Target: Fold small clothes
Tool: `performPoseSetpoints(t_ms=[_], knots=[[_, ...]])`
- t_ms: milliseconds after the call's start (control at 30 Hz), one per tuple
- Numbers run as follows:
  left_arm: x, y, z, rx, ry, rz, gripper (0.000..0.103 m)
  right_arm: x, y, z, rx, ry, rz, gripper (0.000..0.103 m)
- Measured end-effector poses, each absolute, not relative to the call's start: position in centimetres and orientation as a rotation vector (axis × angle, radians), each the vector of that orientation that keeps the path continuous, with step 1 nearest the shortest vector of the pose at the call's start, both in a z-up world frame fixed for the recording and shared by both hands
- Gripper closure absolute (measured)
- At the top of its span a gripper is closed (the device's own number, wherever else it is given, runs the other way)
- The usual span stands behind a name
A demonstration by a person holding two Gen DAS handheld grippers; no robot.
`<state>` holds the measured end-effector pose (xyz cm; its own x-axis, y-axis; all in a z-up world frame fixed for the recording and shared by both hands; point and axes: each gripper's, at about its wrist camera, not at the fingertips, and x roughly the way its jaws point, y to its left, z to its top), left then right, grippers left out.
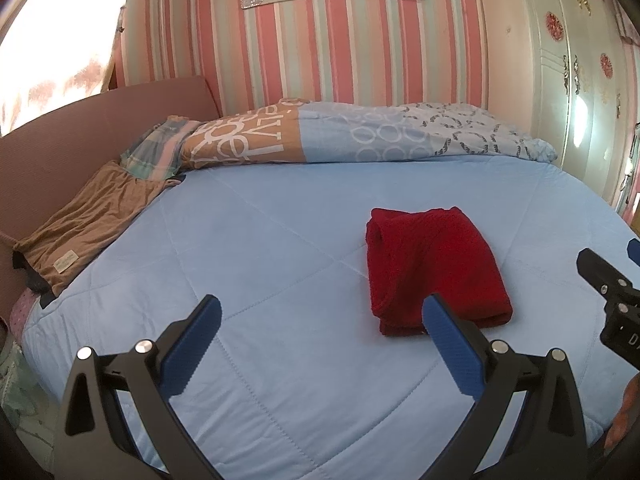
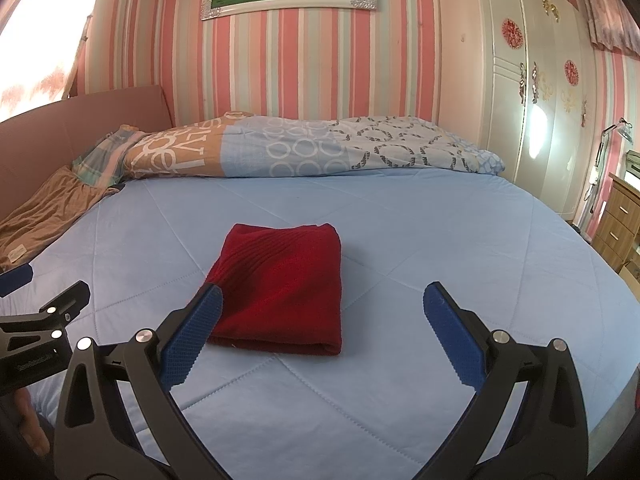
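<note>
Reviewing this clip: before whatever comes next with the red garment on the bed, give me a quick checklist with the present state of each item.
1. Left hand-held gripper open and holding nothing: ok.
2. Right hand-held gripper open and holding nothing: ok.
3. Red garment folded into a compact rectangle, flat on the blue quilt: ok.
4. No sleeve or loose edge sticking out of the fold: ok on the visible sides; underside cannot tell.
5. Quilt around the garment free of other items: ok; the brown garment lies apart at the far left edge.
6. Brown garment folded: not ok, it looks spread and wrinkled.
</note>
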<state>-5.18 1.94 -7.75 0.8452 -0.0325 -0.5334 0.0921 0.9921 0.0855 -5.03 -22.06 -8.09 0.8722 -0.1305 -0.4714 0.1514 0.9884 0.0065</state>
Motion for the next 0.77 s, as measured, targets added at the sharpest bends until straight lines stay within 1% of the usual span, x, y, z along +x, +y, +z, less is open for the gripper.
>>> performPoseSetpoints(t_ms=[300, 767], knots=[[-5.58, 2.10, -7.70, 0.141, 0.546, -0.055, 0.002, -5.10, -22.51, -8.33, 0.035, 0.491, -0.147, 0.003], [-4.90, 1.94, -7.36, 0.131, 0.571, -0.084, 0.002, -5.04, -22.82, -8.35, 0.030, 0.488, -0.145, 0.003]])
